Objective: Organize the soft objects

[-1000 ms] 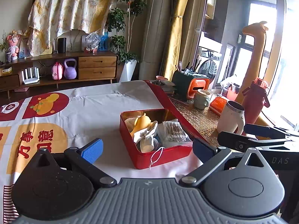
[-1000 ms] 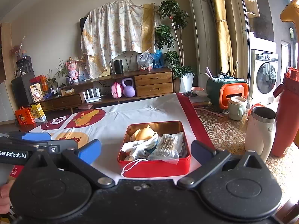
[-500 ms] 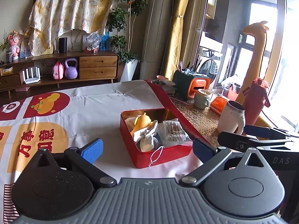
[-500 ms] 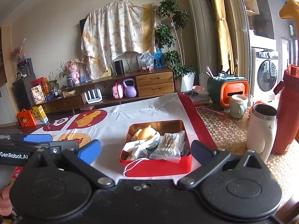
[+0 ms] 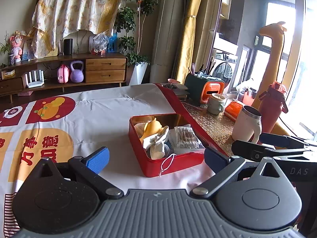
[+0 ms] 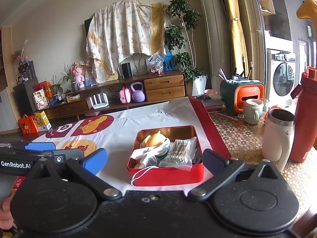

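Observation:
A red tin box (image 5: 174,163) (image 6: 168,173) sits on the white printed cloth, near its red right border. Inside lie a yellow soft toy (image 5: 151,128) (image 6: 152,138), white cloth pieces (image 5: 156,142) (image 6: 148,154), a clear pack of cotton swabs (image 5: 186,137) (image 6: 179,152) and a mask whose white ear loop (image 5: 166,164) (image 6: 139,175) hangs over the front wall. My left gripper (image 5: 156,158) is open, its blue fingertips either side of the box, short of it. My right gripper (image 6: 154,157) is open too, just in front of the box, with nothing between its fingers.
Right of the cloth, on a patterned mat, stand a white tumbler (image 6: 277,138), a red bottle (image 6: 306,119), a green mug (image 6: 252,111) and an orange-green organizer (image 6: 242,95). The other gripper (image 5: 277,146) shows at the right of the left wrist view. A hand (image 6: 5,214) shows bottom left.
Both grippers have drifted only slightly; the box sits a touch closer and more centred in the right wrist view. Neither gripper's opening has changed.

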{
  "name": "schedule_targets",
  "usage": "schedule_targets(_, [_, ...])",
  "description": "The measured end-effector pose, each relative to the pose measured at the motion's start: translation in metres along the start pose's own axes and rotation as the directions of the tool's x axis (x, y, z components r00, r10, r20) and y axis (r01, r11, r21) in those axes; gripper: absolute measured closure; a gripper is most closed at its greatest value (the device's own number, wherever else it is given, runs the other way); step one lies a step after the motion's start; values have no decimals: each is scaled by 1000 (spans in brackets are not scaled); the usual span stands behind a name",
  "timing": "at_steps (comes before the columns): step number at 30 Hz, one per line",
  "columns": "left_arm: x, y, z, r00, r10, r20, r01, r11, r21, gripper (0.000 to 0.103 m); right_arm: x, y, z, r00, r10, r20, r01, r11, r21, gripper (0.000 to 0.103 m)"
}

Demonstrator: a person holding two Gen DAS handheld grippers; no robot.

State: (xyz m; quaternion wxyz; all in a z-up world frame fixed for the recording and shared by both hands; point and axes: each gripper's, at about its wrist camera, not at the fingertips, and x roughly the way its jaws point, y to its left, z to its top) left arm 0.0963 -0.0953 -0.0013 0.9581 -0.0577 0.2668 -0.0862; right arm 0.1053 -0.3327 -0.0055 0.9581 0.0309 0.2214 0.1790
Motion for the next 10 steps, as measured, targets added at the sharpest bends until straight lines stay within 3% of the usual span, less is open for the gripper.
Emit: schedule_targets(10, [0,1,-1,1000,2,-8,-2,1000,-8,0,0,1,-1,1000,-2,-5,2,1000,-1,0])
